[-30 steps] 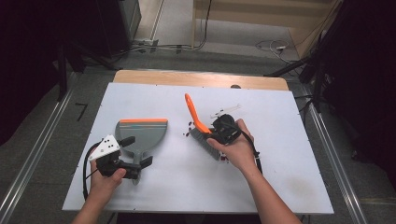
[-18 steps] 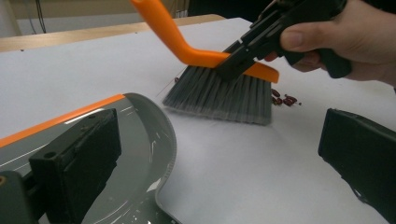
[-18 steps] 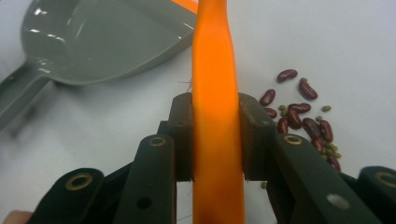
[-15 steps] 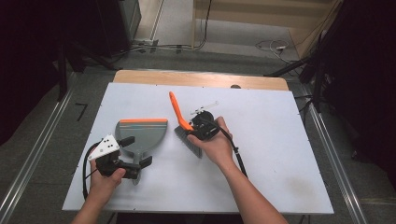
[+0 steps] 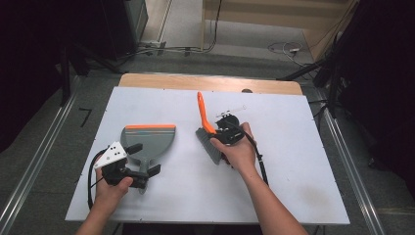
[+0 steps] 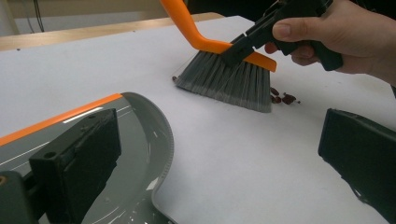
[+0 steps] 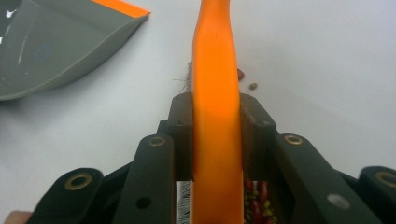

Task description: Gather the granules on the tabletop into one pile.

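Note:
A grey dustpan (image 5: 148,141) with an orange lip lies flat at the left of the white table (image 5: 293,186). My left gripper (image 5: 144,159) sits at its handle end, jaws wide apart and open; the pan (image 6: 135,140) runs under the left jaw. My right gripper (image 5: 219,133) is shut on the orange handle of a hand brush (image 5: 203,113), whose grey bristles (image 6: 224,84) rest on the table. The handle (image 7: 215,116) stands clamped between the two jaws. Small red-brown bits (image 6: 280,98) lie by the bristles, on the side away from the pan.
A wooden strip (image 5: 205,82) borders the table's far edge. Cables (image 5: 284,48) lie on the floor behind. Bare white surface separates the dustpan's side wall and the brush. Metal rails (image 5: 352,186) run along both sides of the table.
The brush swept left toward the dustpan, then came back right and settled lower, its handle now more upright. The left hand and dustpan have not moved.

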Demonstrator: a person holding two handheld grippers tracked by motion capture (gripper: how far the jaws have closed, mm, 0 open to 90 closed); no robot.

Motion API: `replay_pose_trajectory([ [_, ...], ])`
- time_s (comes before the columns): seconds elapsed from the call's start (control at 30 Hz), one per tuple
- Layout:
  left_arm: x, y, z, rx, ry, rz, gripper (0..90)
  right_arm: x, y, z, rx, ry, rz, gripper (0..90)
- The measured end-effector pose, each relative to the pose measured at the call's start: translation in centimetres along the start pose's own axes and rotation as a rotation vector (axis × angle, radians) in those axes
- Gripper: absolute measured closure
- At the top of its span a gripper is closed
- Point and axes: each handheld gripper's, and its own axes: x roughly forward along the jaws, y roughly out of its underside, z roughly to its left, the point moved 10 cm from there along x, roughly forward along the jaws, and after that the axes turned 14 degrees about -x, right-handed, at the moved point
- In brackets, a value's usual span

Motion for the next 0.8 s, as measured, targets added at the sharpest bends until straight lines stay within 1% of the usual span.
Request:
replay_pose_trajectory([
  [0.17, 0.0, 0.0, 0.1, -0.003, -0.001, -0.001, 0.0, -0.4, 0.5, -0.9, 0.022, 0.012, -0.006, 68.6],
  [0.33, -0.1, 0.0, 0.1, -0.002, 0.0, -0.002, 0.0, -0.7, 0.9, -1.5, 0.039, 0.024, -0.009, 68.6],
  [0.67, -0.1, -0.1, 0.1, -0.003, -0.002, -0.004, 0.0, -1.0, 1.1, -2.1, 0.058, 0.041, -0.012, 68.7],
  [0.8, 0.0, -0.1, 0.1, -0.005, 0.0, -0.005, 0.0, -1.5, 0.8, -2.0, 0.072, 0.035, -0.037, 69.0],
])
